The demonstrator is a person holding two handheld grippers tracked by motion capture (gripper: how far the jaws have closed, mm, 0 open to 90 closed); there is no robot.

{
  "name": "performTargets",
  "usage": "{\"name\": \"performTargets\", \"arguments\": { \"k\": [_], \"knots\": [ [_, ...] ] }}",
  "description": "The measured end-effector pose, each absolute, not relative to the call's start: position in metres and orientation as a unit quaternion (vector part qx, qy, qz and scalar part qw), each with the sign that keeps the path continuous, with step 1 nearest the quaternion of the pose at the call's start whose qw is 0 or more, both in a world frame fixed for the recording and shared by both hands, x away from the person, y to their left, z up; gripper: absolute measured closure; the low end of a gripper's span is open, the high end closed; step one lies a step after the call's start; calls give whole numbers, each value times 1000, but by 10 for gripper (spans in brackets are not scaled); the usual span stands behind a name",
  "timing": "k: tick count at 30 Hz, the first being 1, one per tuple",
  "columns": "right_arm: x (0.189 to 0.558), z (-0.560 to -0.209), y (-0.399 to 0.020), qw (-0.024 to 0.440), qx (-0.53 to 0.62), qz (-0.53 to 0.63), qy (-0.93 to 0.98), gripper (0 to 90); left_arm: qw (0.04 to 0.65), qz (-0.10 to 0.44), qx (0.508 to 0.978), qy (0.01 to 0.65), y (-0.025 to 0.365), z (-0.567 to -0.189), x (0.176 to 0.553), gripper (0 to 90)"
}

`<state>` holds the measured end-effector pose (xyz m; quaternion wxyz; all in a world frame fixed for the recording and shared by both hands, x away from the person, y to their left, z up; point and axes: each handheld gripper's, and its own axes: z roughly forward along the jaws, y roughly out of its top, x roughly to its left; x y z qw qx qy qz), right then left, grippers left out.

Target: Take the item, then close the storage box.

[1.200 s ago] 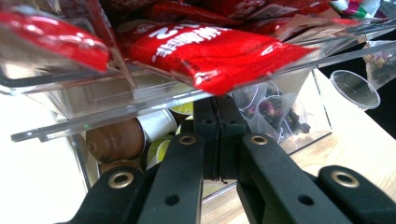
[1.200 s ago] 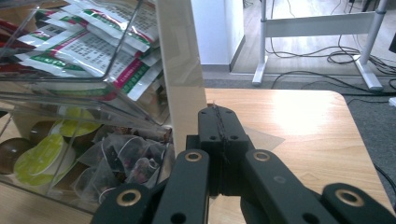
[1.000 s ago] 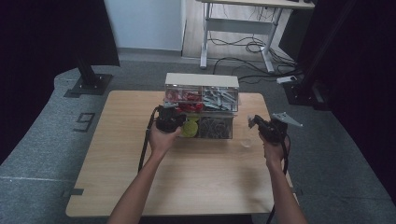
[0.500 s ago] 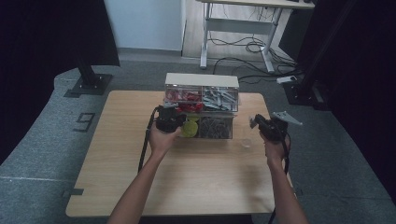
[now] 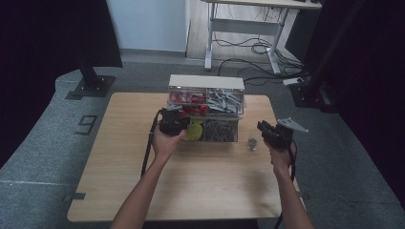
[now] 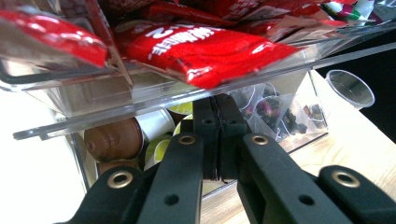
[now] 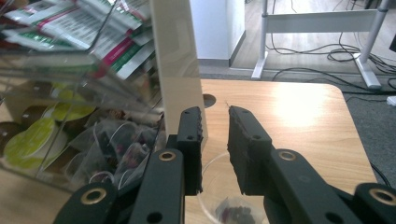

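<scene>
Transparent plastic cup (image 7: pixel 233 207) with a dark tea bag inside sits just below the half-open right gripper (image 7: pixel 215 122), whose jaws have just been opening, while the left gripper (image 6: pixel 215 105) is closed under the clear drawer (image 6: pixel 187 91) of glossy red sachets.

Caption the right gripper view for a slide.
Right hand-held gripper, jaws just opening, above a clear cup holding a tea bag, beside the acrylic organizer.

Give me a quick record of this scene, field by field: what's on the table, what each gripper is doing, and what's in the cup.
surface: wooden table
organizer: clear drawer box holding red sachets, capsules and tea bags
left gripper: shut at the front lip of the tray of red sachets
right gripper: jaws just opening, nothing gripped, above the clear cup
cup contents: a tea bag
</scene>
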<state>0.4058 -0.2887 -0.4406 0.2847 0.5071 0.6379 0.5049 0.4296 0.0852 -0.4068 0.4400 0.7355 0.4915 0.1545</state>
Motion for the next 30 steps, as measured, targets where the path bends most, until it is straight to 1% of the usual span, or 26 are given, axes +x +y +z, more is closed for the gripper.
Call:
{"name": "performTargets", "arguments": {
  "k": [14, 25, 30],
  "knots": [
    [374, -453, -279, 265, 484, 526, 647, 691, 442, 158, 735, 489, 85, -405, 427, 895],
    [345, -465, -268, 266, 459, 526, 664, 665, 453, 159, 731, 485, 85, -408, 425, 891],
    [337, -467, -265, 261, 458, 534, 661, 663, 458, 155, 731, 482, 85, -407, 425, 891]
  ]
}}
